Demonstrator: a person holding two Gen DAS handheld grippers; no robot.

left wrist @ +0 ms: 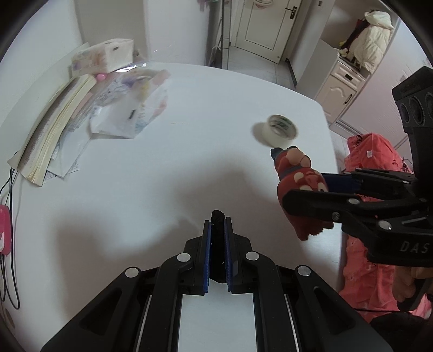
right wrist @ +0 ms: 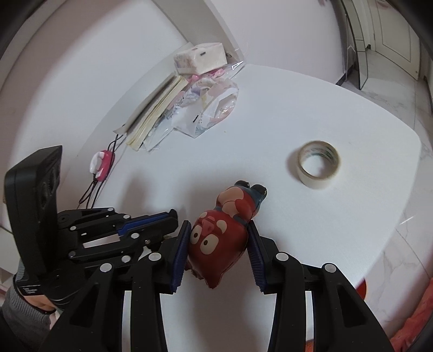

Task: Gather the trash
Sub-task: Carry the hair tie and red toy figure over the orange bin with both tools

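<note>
Looking through the left wrist camera, I see the left gripper [left wrist: 217, 230] clamped on a small black object [left wrist: 218, 216], pads nearly together; what it is I cannot tell. This view alone shows a door [left wrist: 266, 24] and an orange cloth [left wrist: 376, 205] beyond the table [left wrist: 189, 121] edge. The right wrist camera alone shows the toy's face: a red figure [right wrist: 219, 238] sits between the right gripper [right wrist: 220, 243] pads, which press both its sides, legs pointing away from the camera. A tape roll [right wrist: 319, 163] lies on the table well apart, beyond the toy. Books [right wrist: 154, 113] and a tissue pack [right wrist: 200, 58] sit at the far edge.
</note>
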